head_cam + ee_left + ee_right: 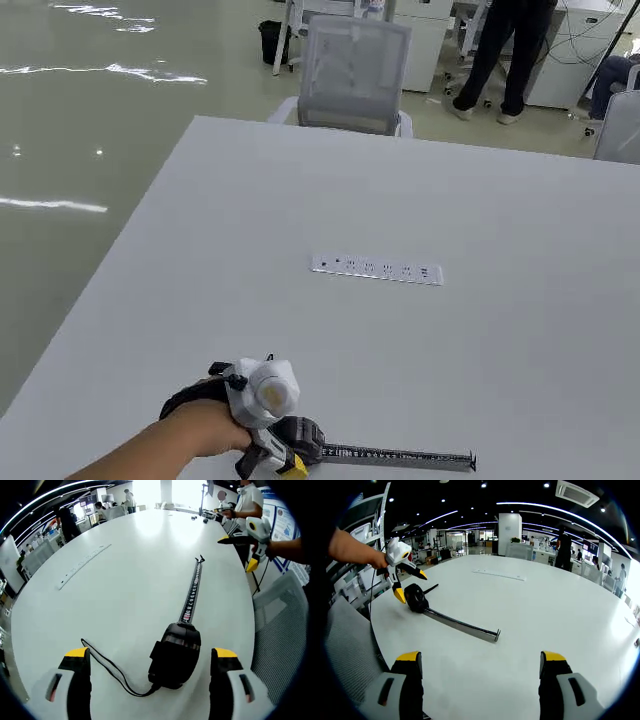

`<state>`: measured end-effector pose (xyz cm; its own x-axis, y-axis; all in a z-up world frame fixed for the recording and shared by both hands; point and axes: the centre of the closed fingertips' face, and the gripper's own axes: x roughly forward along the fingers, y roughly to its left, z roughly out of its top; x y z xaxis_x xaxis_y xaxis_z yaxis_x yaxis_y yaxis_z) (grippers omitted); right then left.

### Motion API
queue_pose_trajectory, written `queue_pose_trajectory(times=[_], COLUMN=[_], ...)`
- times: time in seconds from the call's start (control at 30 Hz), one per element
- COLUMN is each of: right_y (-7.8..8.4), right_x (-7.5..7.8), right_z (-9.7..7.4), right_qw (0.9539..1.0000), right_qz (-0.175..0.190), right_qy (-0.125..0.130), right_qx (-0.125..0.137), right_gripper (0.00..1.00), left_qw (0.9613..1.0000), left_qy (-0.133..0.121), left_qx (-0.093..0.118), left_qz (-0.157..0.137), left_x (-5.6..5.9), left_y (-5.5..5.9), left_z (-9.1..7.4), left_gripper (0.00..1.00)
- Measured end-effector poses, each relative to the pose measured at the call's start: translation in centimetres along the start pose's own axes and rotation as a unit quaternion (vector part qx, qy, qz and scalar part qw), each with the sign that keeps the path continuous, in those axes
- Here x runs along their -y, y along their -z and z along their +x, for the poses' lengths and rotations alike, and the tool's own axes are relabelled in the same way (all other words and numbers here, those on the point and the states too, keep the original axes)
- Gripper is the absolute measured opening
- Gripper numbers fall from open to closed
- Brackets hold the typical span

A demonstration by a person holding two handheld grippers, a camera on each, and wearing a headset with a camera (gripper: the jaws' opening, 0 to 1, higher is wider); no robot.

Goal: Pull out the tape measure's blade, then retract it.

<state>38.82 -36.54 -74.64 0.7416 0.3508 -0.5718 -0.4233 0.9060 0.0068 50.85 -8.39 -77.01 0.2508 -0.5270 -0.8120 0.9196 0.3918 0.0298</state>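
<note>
A black tape measure (175,652) lies on the white table (300,200) near its front edge. Its blade (192,590) is drawn out flat on the table, ending in the hook (200,559). My left gripper (151,652) is open, one jaw on each side of the case with a gap on both sides. In the head view a hand holds this left gripper (270,462) over the tape measure (305,440), and the blade (400,458) runs off to the right. My right gripper (481,656) is open and holds nothing, off the table's edge, facing the hook (495,635) from a distance.
A power strip (376,269) is set flush into the table's middle. A grey mesh chair (352,75) stands at the far edge, and a person (510,50) stands beyond it. A thin black strap (110,667) trails from the case.
</note>
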Motion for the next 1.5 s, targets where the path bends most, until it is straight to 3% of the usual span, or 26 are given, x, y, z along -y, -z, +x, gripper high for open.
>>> queue_pose_trajectory(times=[0.2, 0.3, 0.43, 0.63, 0.83, 0.97, 1.1, 1.2, 1.3, 1.5], right_y=[-0.4, -0.4, -0.4, -0.6, -1.0, -0.7, -0.8, -0.9, -1.3, -1.5], right_x=[0.0, 0.1, -0.2, -0.3, -0.4, -0.7, -1.3, -1.2, -1.1, -1.0], right_z=[-0.1, 0.0, 0.0, 0.1, -0.1, -0.2, -0.3, -0.4, -0.7, -1.0], right_qw=[1.0, 1.0, 0.9999, 0.9997, 0.9996, 0.9995, 0.9993, 0.9991, 0.9991, 0.9991], right_qz=[-0.002, -0.005, -0.012, -0.019, -0.023, -0.022, -0.027, -0.033, -0.034, -0.035], right_qy=[-0.002, -0.004, -0.011, -0.014, -0.018, -0.021, -0.027, -0.024, -0.024, -0.023], right_qx=[0.0, 0.001, -0.001, -0.001, 0.001, -0.001, 0.0, 0.002, 0.004, 0.004], right_gripper=[1.0, 1.0, 1.0, 1.0, 1.0, 1.0, 1.0, 1.0, 1.0, 1.0], left_qw=[0.9979, 0.9968, 0.9932, 0.9884, 0.9765, 0.9687, 0.9642, 0.9639, 0.9576, 0.9542], left_qy=[-0.005, -0.009, -0.022, -0.026, -0.035, -0.051, -0.058, -0.067, -0.072, -0.08], left_qx=[0.046, 0.053, 0.084, 0.106, 0.154, 0.17, 0.176, 0.178, 0.189, 0.196], left_qz=[-0.046, -0.058, -0.077, -0.105, -0.147, -0.173, -0.189, -0.187, -0.205, -0.212], left_x=[0.3, 0.3, 0.3, 0.7, 0.8, 0.9, 1.1, 1.4, 1.3, 1.7], left_y=[0.3, 0.9, 1.4, 2.3, 3.1, 4.4, 5.7, 6.3, 6.6, 7.5], left_z=[-1.9, -2.6, -3.8, -5.2, -7.4, -8.9, -9.8, -10.5, -11.3, -12.1], left_gripper=[0.99, 0.99, 0.99, 0.99, 0.99, 0.99, 0.99, 0.99, 0.99, 0.99])
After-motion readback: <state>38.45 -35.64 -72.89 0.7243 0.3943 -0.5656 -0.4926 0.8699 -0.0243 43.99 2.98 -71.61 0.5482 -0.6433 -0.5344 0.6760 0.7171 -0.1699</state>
